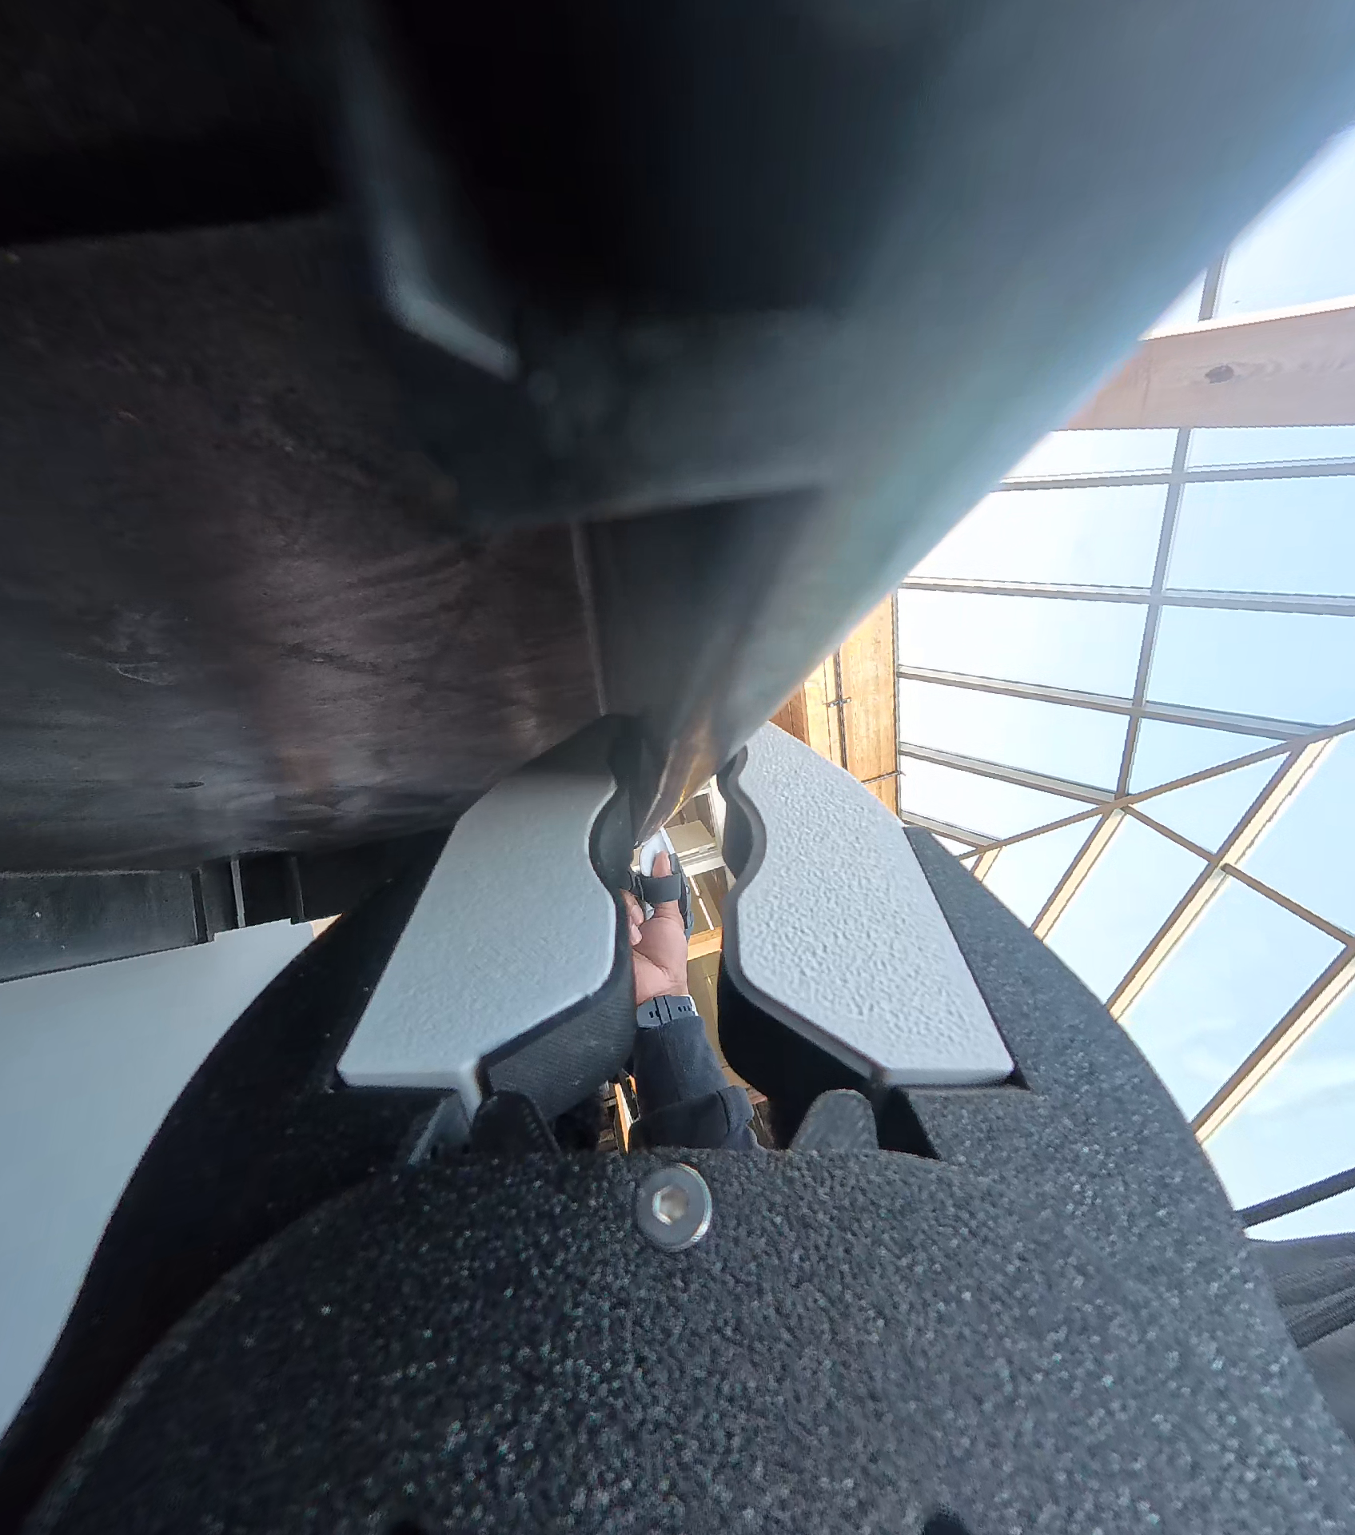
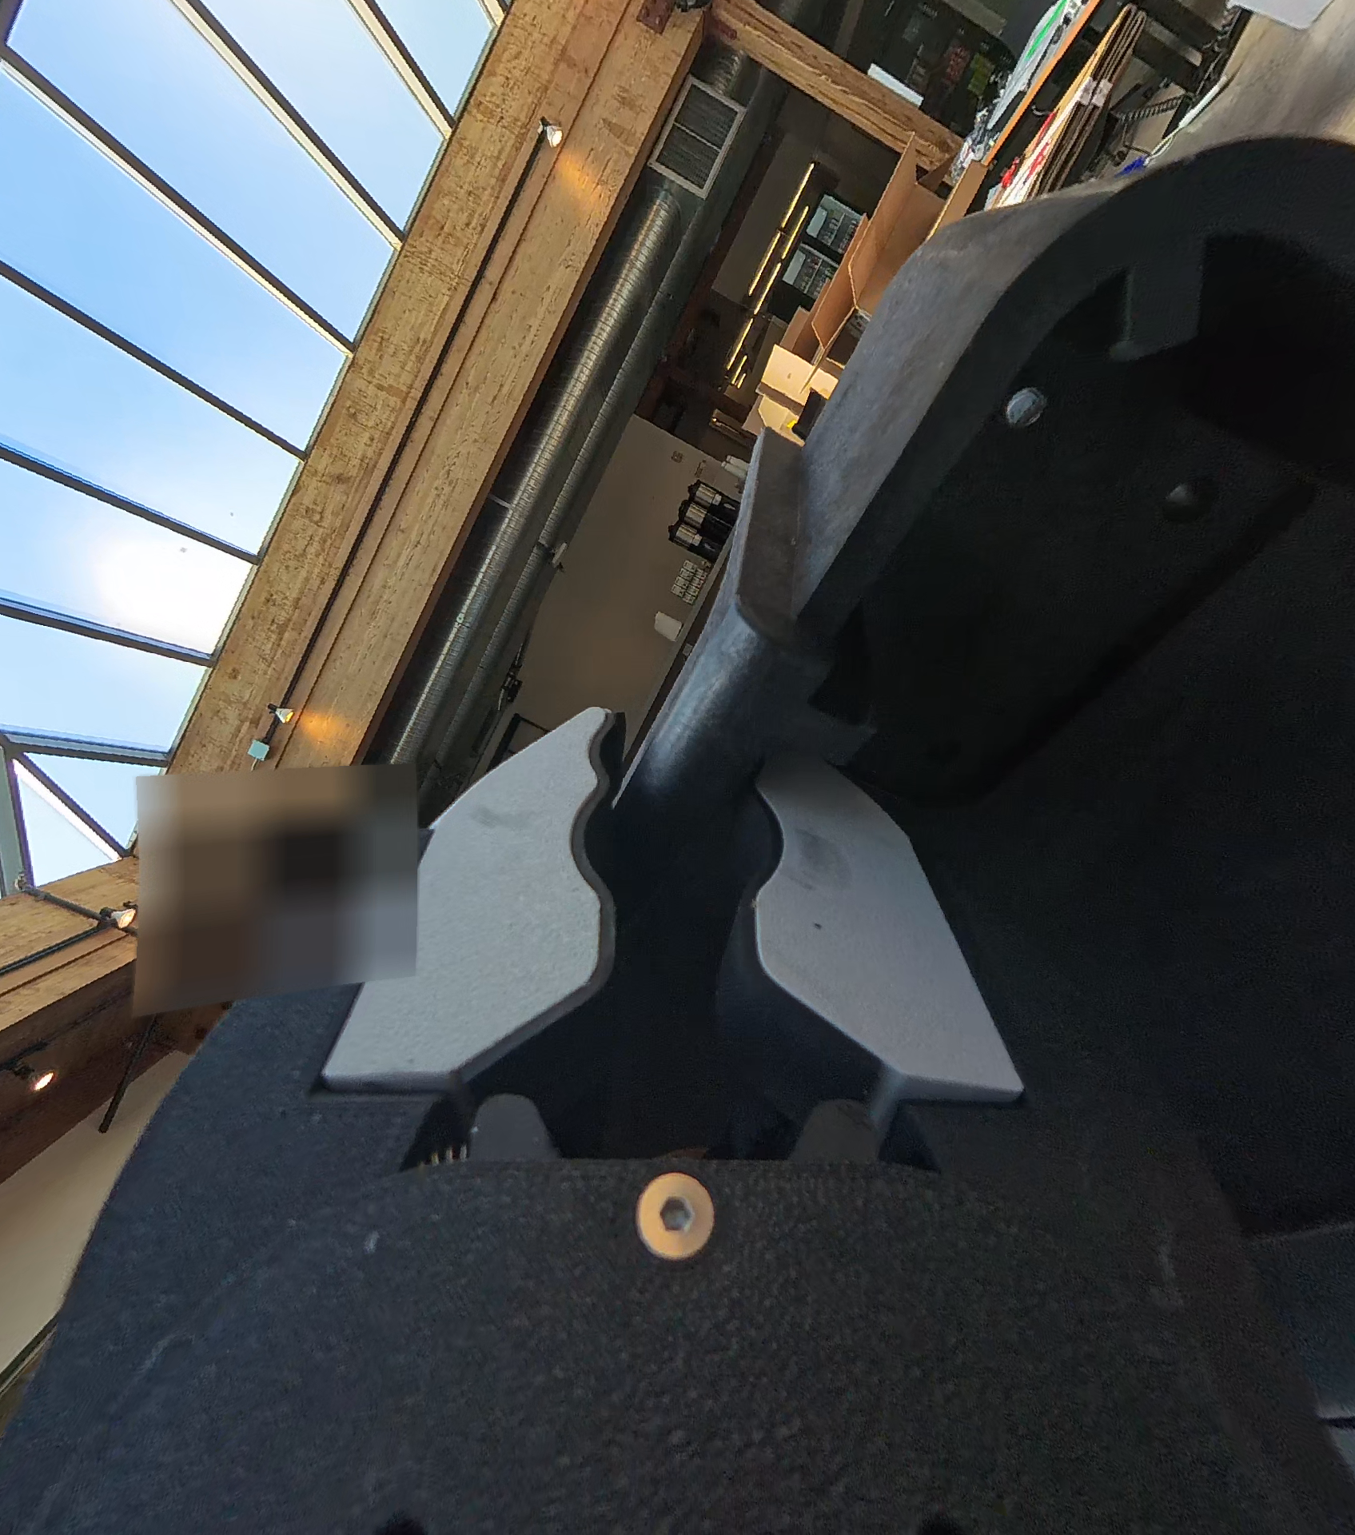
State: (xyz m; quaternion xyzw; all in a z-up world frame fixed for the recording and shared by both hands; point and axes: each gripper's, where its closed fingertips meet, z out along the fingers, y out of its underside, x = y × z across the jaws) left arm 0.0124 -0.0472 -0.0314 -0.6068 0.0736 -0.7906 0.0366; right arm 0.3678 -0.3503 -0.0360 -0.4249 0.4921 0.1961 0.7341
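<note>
A grey metal bar (image 1: pixel 865 349) runs from the upper right down into my left gripper (image 1: pixel 678 785), whose grey fingers (image 1: pixel 508 914) close on its narrow end. A dark wooden panel (image 1: pixel 200 581) with a metal bracket (image 1: pixel 441 316) sits against the bar. Through the finger gap I see a hand (image 1: pixel 657 955) with a watch and a dark sleeve. In the right wrist view, my right gripper (image 2: pixel 686 789) is shut around the same bar (image 2: pixel 707 706). The left gripper's black body (image 2: pixel 1114 498) grips the bar just above.
A glazed skylight with metal framing (image 2: pixel 117 332) and wooden beams (image 2: pixel 441 415) is overhead, with a ribbed duct (image 2: pixel 574 465) beside them. Shelves and cardboard boxes (image 2: pixel 840 316) stand farther off. The skylight (image 1: pixel 1238 664) also fills the right of the left wrist view. The gap from one gripper's tips to the other's is roughly 45 centimetres.
</note>
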